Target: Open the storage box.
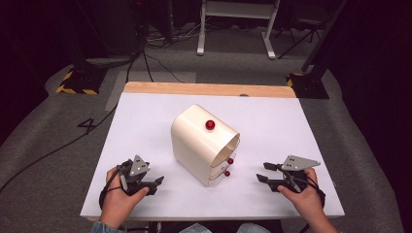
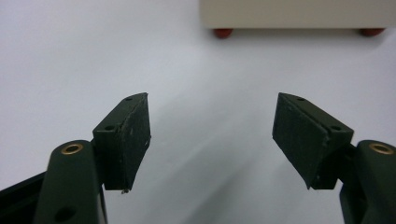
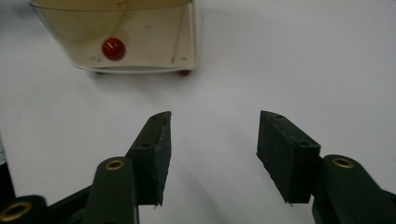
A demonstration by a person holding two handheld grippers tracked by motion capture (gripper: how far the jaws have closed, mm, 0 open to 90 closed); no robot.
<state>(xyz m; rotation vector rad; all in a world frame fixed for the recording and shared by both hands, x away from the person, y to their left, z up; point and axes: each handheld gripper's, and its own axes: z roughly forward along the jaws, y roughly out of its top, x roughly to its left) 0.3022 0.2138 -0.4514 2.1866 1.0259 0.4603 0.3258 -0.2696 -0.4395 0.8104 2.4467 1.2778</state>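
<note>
- I see the cream cabinet (image 1: 201, 143) at the white table's (image 1: 145, 121) centre, red knobs (image 1: 210, 124) on top and front; contents hidden.
- My left gripper (image 1: 156, 183) sits spread wide, empty, near-left of it.
- My right gripper (image 1: 263, 172) likewise gapes, holding nothing, near-right.

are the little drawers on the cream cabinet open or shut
Shut: the drawer fronts sit flush in the cream cabinet, red knobs at its face, none pulled out. Both hand-held grippers rest apart from it, jaws open.
</note>
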